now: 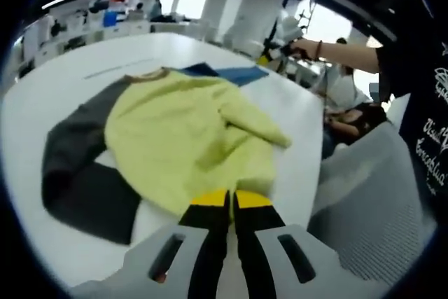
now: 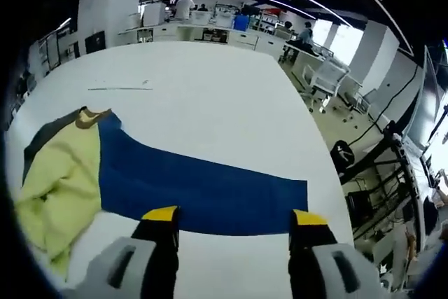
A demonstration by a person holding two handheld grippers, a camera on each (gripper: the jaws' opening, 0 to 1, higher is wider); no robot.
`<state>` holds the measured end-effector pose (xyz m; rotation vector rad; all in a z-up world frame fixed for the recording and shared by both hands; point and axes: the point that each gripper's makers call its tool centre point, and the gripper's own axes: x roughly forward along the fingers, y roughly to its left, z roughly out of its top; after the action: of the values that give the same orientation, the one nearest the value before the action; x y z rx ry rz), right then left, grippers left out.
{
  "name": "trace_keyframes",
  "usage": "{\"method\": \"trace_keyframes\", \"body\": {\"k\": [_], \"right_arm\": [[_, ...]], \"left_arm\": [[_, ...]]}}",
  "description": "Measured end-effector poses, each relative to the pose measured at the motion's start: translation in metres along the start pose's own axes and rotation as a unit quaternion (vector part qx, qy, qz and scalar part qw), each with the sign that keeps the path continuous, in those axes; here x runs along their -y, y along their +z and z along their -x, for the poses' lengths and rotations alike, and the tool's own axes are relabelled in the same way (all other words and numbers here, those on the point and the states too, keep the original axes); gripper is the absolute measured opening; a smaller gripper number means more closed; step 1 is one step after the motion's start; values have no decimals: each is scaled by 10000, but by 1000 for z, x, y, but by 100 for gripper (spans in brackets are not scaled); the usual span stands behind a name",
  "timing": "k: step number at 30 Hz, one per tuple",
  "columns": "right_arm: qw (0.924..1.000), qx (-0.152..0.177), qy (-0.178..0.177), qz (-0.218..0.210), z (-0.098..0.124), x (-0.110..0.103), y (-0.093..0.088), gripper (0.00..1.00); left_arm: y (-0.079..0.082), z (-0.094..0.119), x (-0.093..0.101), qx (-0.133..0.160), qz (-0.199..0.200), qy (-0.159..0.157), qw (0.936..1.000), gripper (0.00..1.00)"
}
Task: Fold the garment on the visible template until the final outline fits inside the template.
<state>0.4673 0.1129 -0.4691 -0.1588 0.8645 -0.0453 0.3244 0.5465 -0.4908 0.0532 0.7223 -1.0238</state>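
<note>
Left hand-held gripper [image 1: 230,199]: yellow-tipped jaws together, pinching the near hem of the yellow-green sweatshirt [image 1: 185,138], which spreads straight ahead of the jaws on the white tabletop [image 1: 42,103]. One sleeve is folded across the body, ahead and to the right of the jaws. Dark grey parts of the garment [image 1: 80,173] stick out ahead-left. One blue template [image 1: 234,73] peeks from under the far edge of the sweatshirt.

Right hand-held gripper [image 2: 234,218]: jaws wide apart, holding nothing, tips at the near edge of the blue template [image 2: 210,190]. The template lies flat just ahead of the jaws and runs off to the left, where the sweatshirt [image 2: 56,180] is bunched over its left end, brown collar [image 2: 89,118] at the far-left corner.

Count: one garment, one template, two grippers.

Around: a person's outstretched arm [image 1: 343,52] and dark printed top [image 1: 423,103] to the right of the left gripper. A white office chair [image 2: 323,75] and black stand legs [image 2: 378,155] beyond the tabletop's right edge, desks and people far back. Nothing lies between either gripper and the garment.
</note>
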Motion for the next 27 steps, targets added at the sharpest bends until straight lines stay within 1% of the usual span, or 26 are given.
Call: {"method": "trace_keyframes", "body": {"k": [5, 6, 10, 14, 19, 21, 24, 27], "right_arm": [[9997, 67, 219, 33, 10, -22, 2, 71], [9995, 111, 310, 40, 13, -29, 3, 73], [9983, 162, 547, 88, 24, -50, 4, 75], [9969, 297, 681, 252, 35, -69, 6, 73], [9933, 480, 981, 377, 49, -101, 6, 72], [9925, 522, 1004, 455, 52, -108, 6, 71], [9900, 553, 1215, 445, 56, -126, 1, 71], [9870, 517, 1416, 559, 61, -146, -8, 70]], "left_arm": [[3, 1, -4, 92, 58, 141, 9998, 0], [4, 0, -4, 104, 77, 150, 9998, 0], [5, 1, -3, 147, 82, 190, 9997, 0], [6, 1, -3, 207, 130, 245, 9994, 0], [7, 1, -4, 303, 210, 305, 9989, 0], [8, 2, -5, 334, 233, 370, 9985, 0], [9, 2, -6, 395, 294, 440, 9978, 0], [9, 2, -7, 432, 350, 495, 9972, 0]]}}
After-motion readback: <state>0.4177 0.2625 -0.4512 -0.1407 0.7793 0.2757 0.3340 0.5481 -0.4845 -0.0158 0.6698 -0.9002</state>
